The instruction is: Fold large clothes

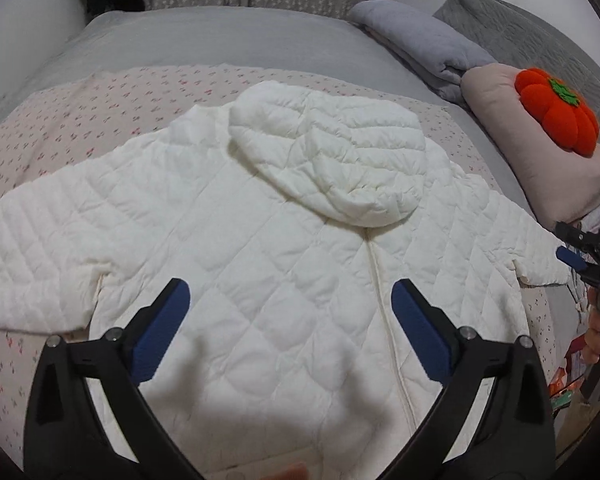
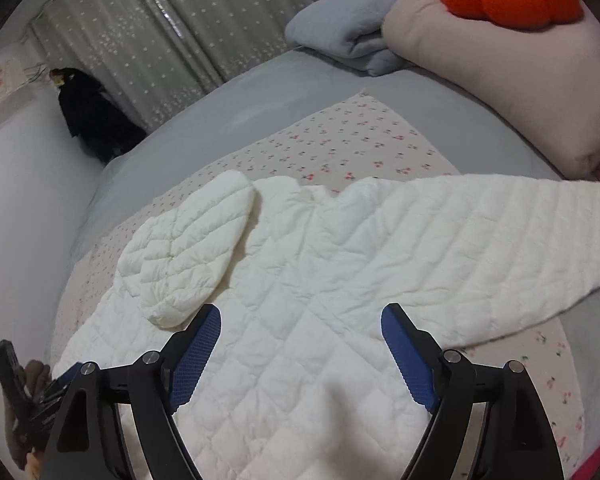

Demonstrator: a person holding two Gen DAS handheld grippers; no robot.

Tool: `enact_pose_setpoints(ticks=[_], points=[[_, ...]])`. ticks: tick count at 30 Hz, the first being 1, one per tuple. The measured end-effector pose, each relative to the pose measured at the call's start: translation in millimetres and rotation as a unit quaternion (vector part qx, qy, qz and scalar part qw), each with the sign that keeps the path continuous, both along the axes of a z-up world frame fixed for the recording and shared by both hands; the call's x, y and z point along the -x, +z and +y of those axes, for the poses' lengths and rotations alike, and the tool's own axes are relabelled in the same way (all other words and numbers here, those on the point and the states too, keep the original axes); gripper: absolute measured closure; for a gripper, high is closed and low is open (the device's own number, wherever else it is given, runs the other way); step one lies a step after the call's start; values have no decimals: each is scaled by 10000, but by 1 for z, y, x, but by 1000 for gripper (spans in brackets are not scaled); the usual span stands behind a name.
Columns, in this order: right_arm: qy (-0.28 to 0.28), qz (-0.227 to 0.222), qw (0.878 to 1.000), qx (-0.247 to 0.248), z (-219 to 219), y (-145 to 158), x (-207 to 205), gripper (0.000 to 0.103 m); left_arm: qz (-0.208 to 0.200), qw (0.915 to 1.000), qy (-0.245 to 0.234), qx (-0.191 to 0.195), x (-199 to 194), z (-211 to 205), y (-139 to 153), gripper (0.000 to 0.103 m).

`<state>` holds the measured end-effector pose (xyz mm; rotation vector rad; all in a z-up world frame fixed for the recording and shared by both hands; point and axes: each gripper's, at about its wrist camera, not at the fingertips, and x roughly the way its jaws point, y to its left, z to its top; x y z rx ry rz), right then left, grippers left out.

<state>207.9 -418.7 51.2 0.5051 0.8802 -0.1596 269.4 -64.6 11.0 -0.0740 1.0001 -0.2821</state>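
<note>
1. Jacket [image 1: 284, 248] lies flat on the floral sheet [image 1: 100, 104], spread across the bed [image 1: 204, 40], white and quilted.
2. Its hood [image 1: 332, 148] is laid over the upper back, and both sleeves reach out to the sides.
3. My left gripper [image 1: 290, 320] hangs over the jacket's lower middle, fingers [image 1: 160, 332] spread wide, nothing between them but air above the fabric.
4. My right gripper [image 2: 300, 348] sits over the jacket just beside the hood, fingers [image 2: 410, 356] wide as well, gripping nothing.
5. In the left view the right gripper shows at the far right edge, next to the end of one sleeve [image 1: 512, 240], with part of my hand [image 1: 596, 328] on its handle.
6. In the right view that sleeve runs out to the right edge over the sheet.
7. A beige pillow [image 1: 540, 152] sits at the head of the bed with an orange pumpkin cushion [image 1: 556, 112] on top.
8. A folded grey blanket [image 1: 416, 40] lies just beside that pillow, touching it.
9. Patterned curtains [image 2: 160, 32] hang behind the bed, and something dark [image 2: 96, 120] sits in the corner below them; I cannot tell what it is.
</note>
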Motion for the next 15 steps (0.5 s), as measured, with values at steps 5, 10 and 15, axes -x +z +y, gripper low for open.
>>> enact_pose_setpoints(ticks=[5,10,15], points=[[-569,231,9981,7,-38,-14,31,18,269,9971,557,445,17,22,-20,2],[-1483,557,9874,14,-90,-42,54,17,178,9970,629,412,19,17,-43,2],[-2721,712,9596,-20,-153,-64,87,17,218,9969,624,418,16,20,-52,2]])
